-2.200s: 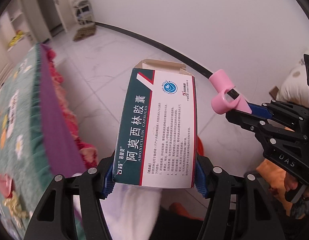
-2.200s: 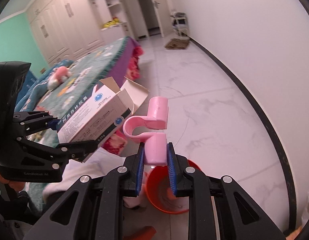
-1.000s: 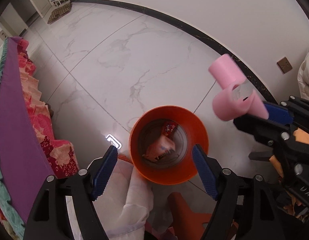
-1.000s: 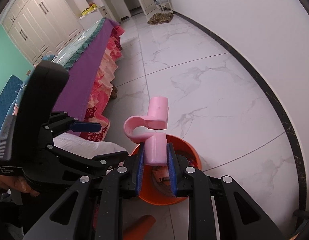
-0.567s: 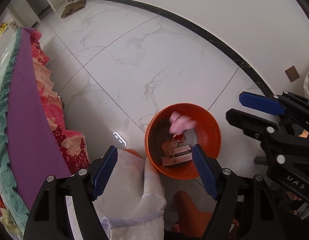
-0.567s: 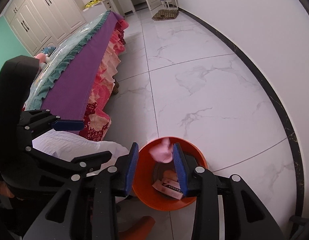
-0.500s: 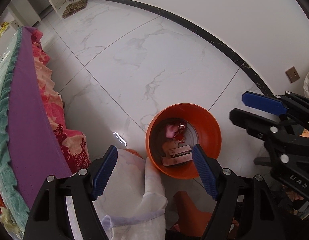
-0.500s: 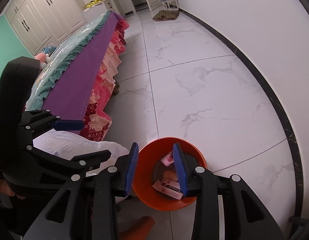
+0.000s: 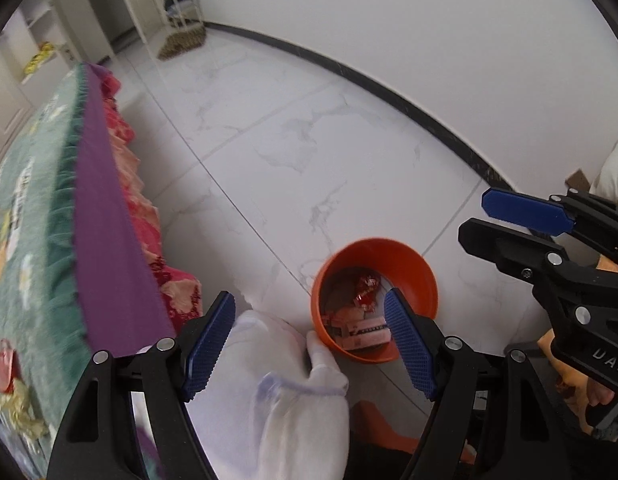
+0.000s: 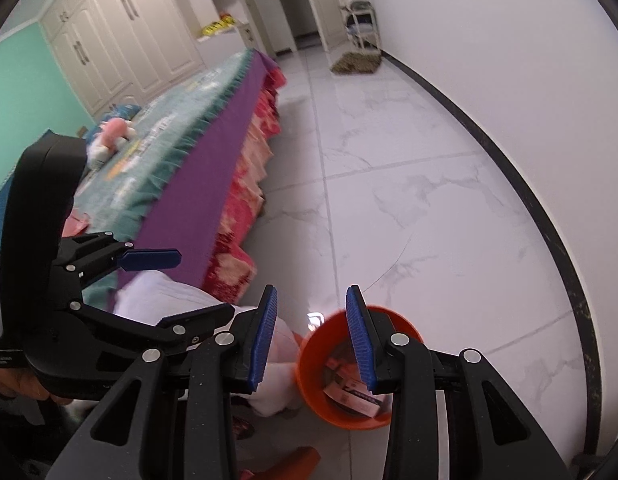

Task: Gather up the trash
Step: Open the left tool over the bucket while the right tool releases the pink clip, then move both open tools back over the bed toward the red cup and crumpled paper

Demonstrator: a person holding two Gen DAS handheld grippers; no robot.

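Note:
An orange bin point(image 9: 405, 268) stands on the white marble floor, holding a box point(image 9: 367, 334), a red wrapper point(image 9: 365, 290) and other scraps. My left gripper point(image 9: 309, 344) is open and empty, raised above the bin's left side. My right gripper point(image 10: 311, 340) is open and empty, above the bin point(image 10: 313, 368). Each gripper shows in the other's view: the right one at the right edge point(image 9: 525, 216), the left one at the left point(image 10: 149, 260).
A bed with a green cover and purple edge point(image 9: 97, 216) runs along the left. White cloth point(image 9: 265, 364) lies by the bin. A white wall with black skirting point(image 10: 509, 168) curves along the right. A doormat point(image 10: 355, 63) and wardrobes point(image 10: 129, 40) are far back.
The left gripper dropped the medicine box and the right gripper released the pink piece; both fell into the bin. Both grippers have since tilted up toward the room.

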